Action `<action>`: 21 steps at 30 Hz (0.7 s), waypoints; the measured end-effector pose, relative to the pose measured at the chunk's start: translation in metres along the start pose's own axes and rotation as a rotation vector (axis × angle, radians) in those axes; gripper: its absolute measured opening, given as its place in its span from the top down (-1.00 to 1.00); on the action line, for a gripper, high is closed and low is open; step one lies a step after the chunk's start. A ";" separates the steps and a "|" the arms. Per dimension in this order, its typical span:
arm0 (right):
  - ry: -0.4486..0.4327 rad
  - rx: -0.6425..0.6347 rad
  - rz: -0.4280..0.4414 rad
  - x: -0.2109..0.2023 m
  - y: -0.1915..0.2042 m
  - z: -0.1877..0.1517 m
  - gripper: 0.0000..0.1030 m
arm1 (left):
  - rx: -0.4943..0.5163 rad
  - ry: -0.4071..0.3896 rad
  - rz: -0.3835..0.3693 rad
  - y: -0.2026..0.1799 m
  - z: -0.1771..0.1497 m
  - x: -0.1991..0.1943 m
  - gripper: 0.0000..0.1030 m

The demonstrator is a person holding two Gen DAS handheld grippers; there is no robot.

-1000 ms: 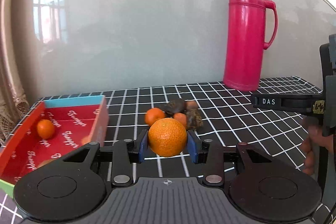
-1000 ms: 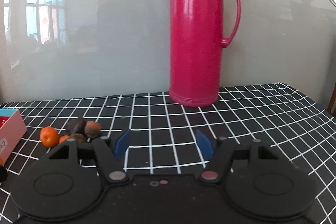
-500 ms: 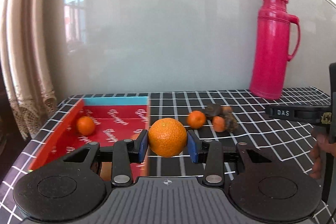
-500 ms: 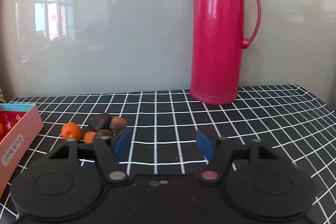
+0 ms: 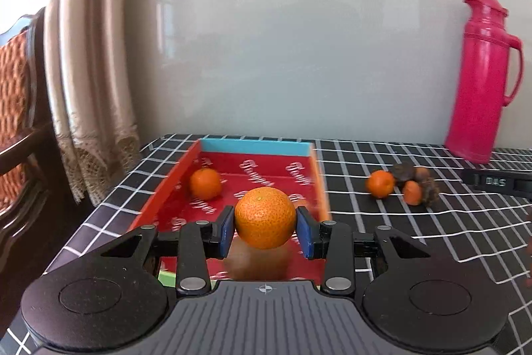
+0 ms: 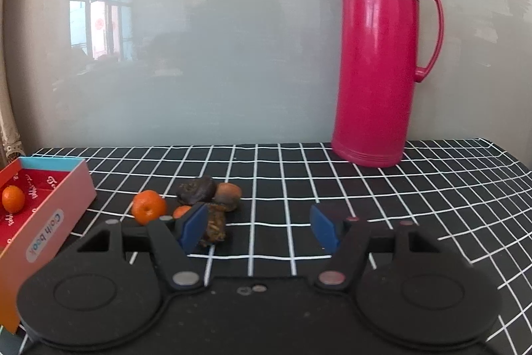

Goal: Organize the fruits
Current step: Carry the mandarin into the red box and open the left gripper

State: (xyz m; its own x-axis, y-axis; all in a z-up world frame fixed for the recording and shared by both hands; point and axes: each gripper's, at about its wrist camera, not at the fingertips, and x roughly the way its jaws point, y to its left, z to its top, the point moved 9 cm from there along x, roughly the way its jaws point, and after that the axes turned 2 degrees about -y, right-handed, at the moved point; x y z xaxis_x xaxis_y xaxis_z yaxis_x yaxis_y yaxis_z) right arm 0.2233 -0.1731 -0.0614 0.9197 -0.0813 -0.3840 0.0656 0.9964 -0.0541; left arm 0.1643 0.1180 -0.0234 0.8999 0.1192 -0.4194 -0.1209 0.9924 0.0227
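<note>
A black grid-patterned table (image 6: 365, 208) carries a red box (image 5: 252, 175) at its left edge, loose fruit (image 6: 186, 202) mid-table, a pink thermos (image 6: 382, 55) at the back.

Left gripper (image 5: 265, 231): jaws clamped on an orange (image 5: 265, 222), blue pads pressing both sides, pointing slightly downward. Right gripper (image 6: 258, 227): jaws parted, nothing between them, tilted slightly downward.

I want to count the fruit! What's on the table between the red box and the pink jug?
A little pile: two small oranges and some dark, shriveled fruits. The right gripper's view shows it between the red box and the pink jug.
</note>
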 end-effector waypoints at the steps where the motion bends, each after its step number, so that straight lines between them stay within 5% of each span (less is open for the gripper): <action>1: -0.001 -0.002 0.004 0.000 0.003 0.000 -0.32 | -0.009 0.004 0.009 0.005 -0.001 0.002 0.24; 21: -0.013 -0.037 0.060 -0.009 0.030 0.002 -0.32 | -0.062 0.048 0.104 0.048 -0.019 0.025 0.24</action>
State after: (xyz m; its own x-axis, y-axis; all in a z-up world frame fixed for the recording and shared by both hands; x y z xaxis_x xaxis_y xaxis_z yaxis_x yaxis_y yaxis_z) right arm 0.2175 -0.1425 -0.0578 0.9264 -0.0213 -0.3760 -0.0037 0.9978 -0.0657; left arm 0.1727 0.1683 -0.0500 0.8603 0.2186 -0.4606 -0.2397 0.9708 0.0131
